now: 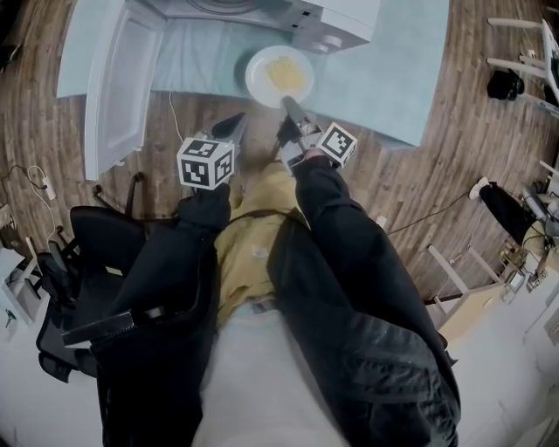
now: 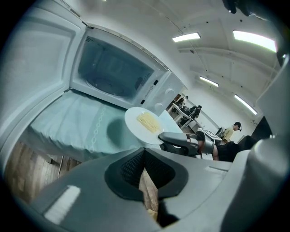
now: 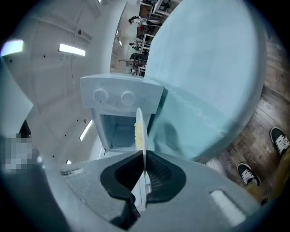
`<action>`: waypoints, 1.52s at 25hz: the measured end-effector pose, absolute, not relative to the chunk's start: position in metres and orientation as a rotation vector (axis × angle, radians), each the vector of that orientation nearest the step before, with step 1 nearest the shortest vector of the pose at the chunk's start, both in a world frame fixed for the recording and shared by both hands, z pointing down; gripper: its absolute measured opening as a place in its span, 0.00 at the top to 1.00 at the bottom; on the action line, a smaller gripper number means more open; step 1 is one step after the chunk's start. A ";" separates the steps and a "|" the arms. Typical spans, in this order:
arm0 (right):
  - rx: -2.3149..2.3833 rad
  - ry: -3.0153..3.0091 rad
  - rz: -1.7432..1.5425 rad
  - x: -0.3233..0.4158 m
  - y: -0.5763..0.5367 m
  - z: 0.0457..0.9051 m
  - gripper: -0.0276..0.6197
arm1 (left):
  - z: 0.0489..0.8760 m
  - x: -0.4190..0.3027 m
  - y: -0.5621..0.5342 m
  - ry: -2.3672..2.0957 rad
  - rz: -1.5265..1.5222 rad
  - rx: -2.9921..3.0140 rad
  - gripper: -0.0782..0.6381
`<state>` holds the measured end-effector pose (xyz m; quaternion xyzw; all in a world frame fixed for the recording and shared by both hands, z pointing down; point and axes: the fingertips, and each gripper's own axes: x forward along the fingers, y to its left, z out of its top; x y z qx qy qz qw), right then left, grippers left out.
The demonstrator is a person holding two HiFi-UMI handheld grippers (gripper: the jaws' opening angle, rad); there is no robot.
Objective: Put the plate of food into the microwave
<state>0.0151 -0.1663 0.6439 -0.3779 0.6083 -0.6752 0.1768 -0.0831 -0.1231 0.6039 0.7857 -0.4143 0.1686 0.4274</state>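
Note:
A white plate [image 1: 279, 76] with yellow food lies on the teal-covered table [image 1: 384, 70], just in front of the white microwave [image 1: 288, 17]. The microwave's door [image 1: 118, 83] hangs open to the left and its cavity [image 2: 115, 72] shows empty. My right gripper [image 1: 288, 103] is shut on the plate's near rim. In the right gripper view the plate [image 3: 140, 131] shows edge-on between the pads. My left gripper [image 1: 238, 122] hovers off the table's front edge, left of the plate, its jaws shut with nothing in them. From there the plate [image 2: 144, 124] and right gripper [image 2: 162, 136] lie ahead.
A black chair [image 1: 87, 253] stands on the wooden floor at my left, a pale wooden stool [image 1: 458, 292] at my right. Cables trail across the floor. A person [image 2: 233, 131] stands far back in the room. My shoes [image 3: 247, 174] show below the table's edge.

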 end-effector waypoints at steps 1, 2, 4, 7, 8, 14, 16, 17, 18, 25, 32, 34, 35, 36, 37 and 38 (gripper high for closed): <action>-1.054 1.729 -1.910 0.003 -0.175 0.642 0.94 | 0.604 -0.090 -0.126 -1.036 0.425 1.965 0.89; -1.041 1.737 -1.909 -0.007 -0.184 0.641 0.94 | 0.604 -0.096 -0.129 -1.036 0.432 1.971 0.89; -1.023 1.752 -1.902 -0.023 -0.200 0.636 0.94 | 0.603 -0.103 -0.132 -1.033 0.450 1.992 0.89; -1.009 1.766 -1.887 -0.041 -0.222 0.630 0.94 | 0.600 -0.112 -0.139 -1.028 0.461 2.014 0.89; -1.008 1.765 -1.884 -0.048 -0.231 0.630 0.94 | 0.600 -0.116 -0.143 -1.027 0.460 2.019 0.89; -1.030 1.718 -1.871 -0.088 -0.279 0.635 0.94 | 0.609 -0.140 -0.154 -1.007 0.447 2.021 0.89; -1.019 1.699 -1.858 -0.099 -0.293 0.635 0.94 | 0.613 -0.146 -0.154 -1.001 0.446 2.012 0.89; -1.013 1.690 -1.855 -0.104 -0.300 0.636 0.94 | 0.615 -0.148 -0.154 -0.997 0.446 2.008 0.89; -1.016 1.677 -1.857 -0.108 -0.307 0.638 0.94 | 0.616 -0.149 -0.154 -0.994 0.445 2.005 0.89; -1.064 1.619 -1.821 -0.119 -0.349 0.643 0.94 | 0.621 -0.159 -0.154 -0.987 0.428 1.989 0.89; -1.142 1.604 -1.803 -0.121 -0.367 0.645 0.93 | 0.626 -0.169 -0.152 -1.004 0.412 1.965 0.89; -1.144 1.628 -1.805 -0.124 -0.368 0.643 0.92 | 0.625 -0.170 -0.152 -1.007 0.410 1.962 0.89; -1.133 1.643 -1.810 -0.126 -0.367 0.642 0.90 | 0.624 -0.170 -0.152 -1.008 0.410 1.962 0.89; -1.117 1.659 -1.816 -0.129 -0.365 0.639 0.84 | 0.623 -0.170 -0.152 -1.010 0.408 1.963 0.89; -1.102 1.681 -1.822 -0.130 -0.361 0.637 0.80 | 0.622 -0.170 -0.153 -1.014 0.407 1.964 0.89; -1.092 1.710 -1.828 -0.131 -0.356 0.634 0.79 | 0.620 -0.170 -0.154 -1.018 0.405 1.967 0.89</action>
